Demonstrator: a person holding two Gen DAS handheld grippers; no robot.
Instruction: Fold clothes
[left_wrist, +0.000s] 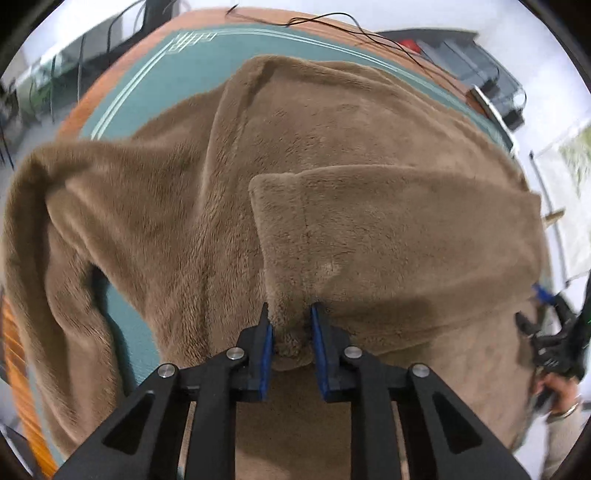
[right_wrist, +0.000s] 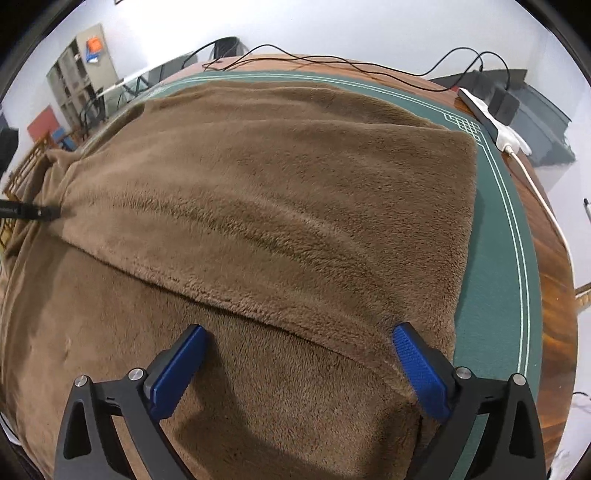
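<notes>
Two cables (right_wrist: 332, 62) cross table (right_wrist: 554, 258) — behind garment (right_wrist: 258, 184).

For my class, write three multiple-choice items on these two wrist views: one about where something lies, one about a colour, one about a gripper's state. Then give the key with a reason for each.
1. Where does the white power strip lie?
A. on the brown garment
B. on the wooden table edge beyond the mat
C. between the right gripper's fingers

2. What colour is the mat under the brown garment?
A. green
B. red
C. yellow

3. How does the left gripper stand?
A. wide open
B. shut on a fold of the garment
C. out of view

Key: B, it rests on bare wood past the mat's border; A, green shows around the garment; B, plush is pinched between its fingers, while the right gripper is open.
</notes>
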